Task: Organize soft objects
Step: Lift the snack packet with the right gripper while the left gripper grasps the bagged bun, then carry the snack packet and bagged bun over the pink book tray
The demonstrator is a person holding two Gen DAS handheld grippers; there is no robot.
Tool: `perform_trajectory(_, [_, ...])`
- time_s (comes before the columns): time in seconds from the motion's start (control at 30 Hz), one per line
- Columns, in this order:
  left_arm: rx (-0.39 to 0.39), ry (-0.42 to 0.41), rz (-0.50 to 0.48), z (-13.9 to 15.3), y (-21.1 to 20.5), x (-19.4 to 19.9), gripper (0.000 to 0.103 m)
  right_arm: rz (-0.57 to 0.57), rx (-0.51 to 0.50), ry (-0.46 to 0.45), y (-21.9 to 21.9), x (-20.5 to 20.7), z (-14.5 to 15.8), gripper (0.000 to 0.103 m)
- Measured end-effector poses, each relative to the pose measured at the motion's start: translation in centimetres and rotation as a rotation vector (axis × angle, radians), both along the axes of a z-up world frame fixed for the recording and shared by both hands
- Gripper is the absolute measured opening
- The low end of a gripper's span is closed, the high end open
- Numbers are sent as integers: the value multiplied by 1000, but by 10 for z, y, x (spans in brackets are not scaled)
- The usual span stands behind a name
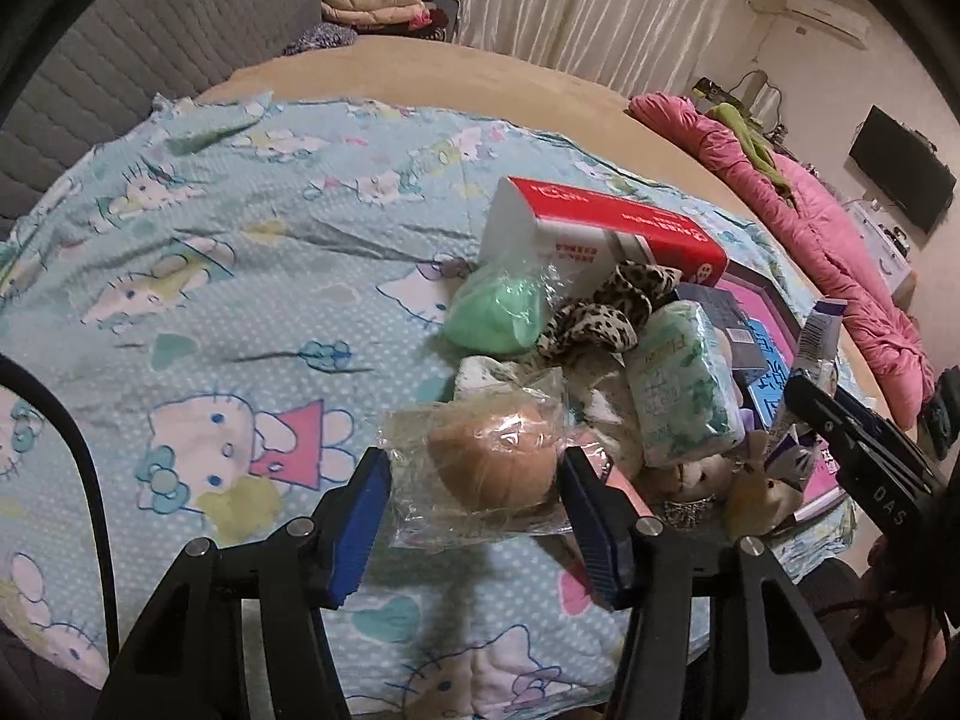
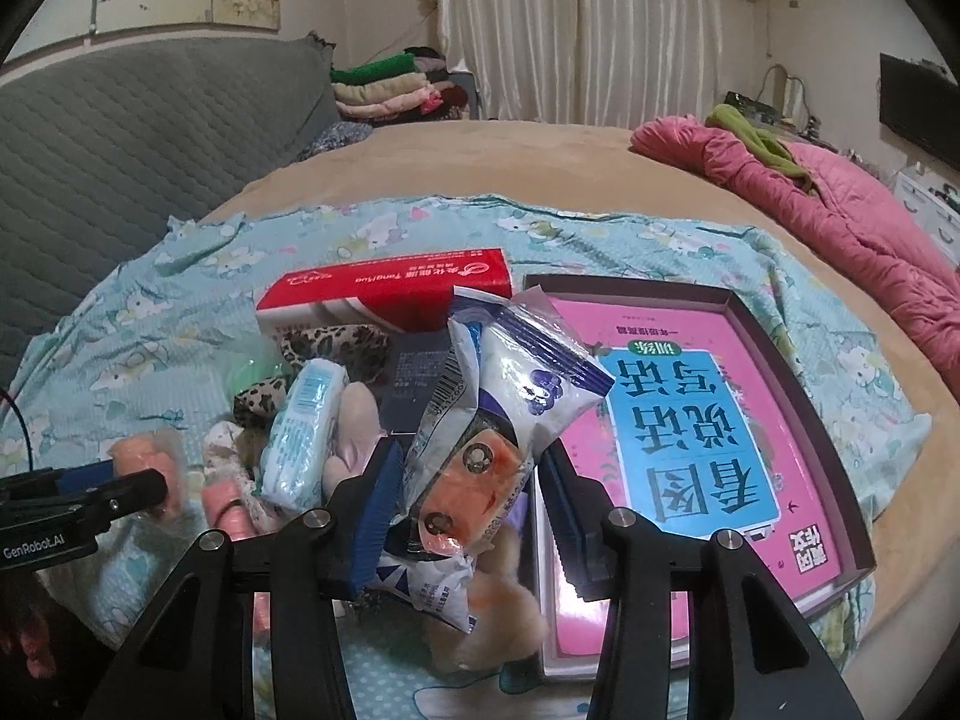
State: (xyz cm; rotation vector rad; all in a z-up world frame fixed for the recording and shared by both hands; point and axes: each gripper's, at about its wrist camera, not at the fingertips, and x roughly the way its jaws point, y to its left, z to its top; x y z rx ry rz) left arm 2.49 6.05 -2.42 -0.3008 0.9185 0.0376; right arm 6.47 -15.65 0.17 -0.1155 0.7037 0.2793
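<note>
My left gripper [image 1: 474, 510] is shut on a clear bag holding a tan soft ball [image 1: 492, 468], lifted just above the pile. Behind it lie a green soft ball in a bag [image 1: 498, 312], a leopard-print scrunchie [image 1: 606, 306], a green-patterned tissue pack [image 1: 684, 384] and a small plush bear [image 1: 696, 474]. My right gripper [image 2: 471, 516] is shut on a white and purple packet [image 2: 516, 384] with an orange piece inside, held tilted over the pile. It also shows as a black finger at the right edge of the left wrist view.
A red and white tissue box [image 2: 390, 288] lies behind the pile. A pink book in a shallow box [image 2: 690, 408] sits to the right. All rest on a cartoon-cat sheet [image 1: 210, 300] over a tan bed. A pink quilt [image 2: 840, 210] and folded clothes [image 2: 390, 90] lie farther back.
</note>
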Motion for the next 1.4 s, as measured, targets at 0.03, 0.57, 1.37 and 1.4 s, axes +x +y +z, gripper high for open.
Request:
perform_trajectory(0.03, [6, -1, 5, 2, 1, -1, 58, 2, 3, -1, 0, -1, 1, 48])
perform_trajectory(0.57, [63, -69, 9, 45, -19, -7, 58, -5, 59, -51, -19, -7, 20, 48])
perform_trajectory(1.37, [114, -94, -134, 89, -120, 12, 58, -136, 142, -164, -100, -12, 54, 48])
perform_trajectory(1.4, [117, -96, -143, 90, -124, 14, 58, -142, 141, -168, -103, -12, 54, 48])
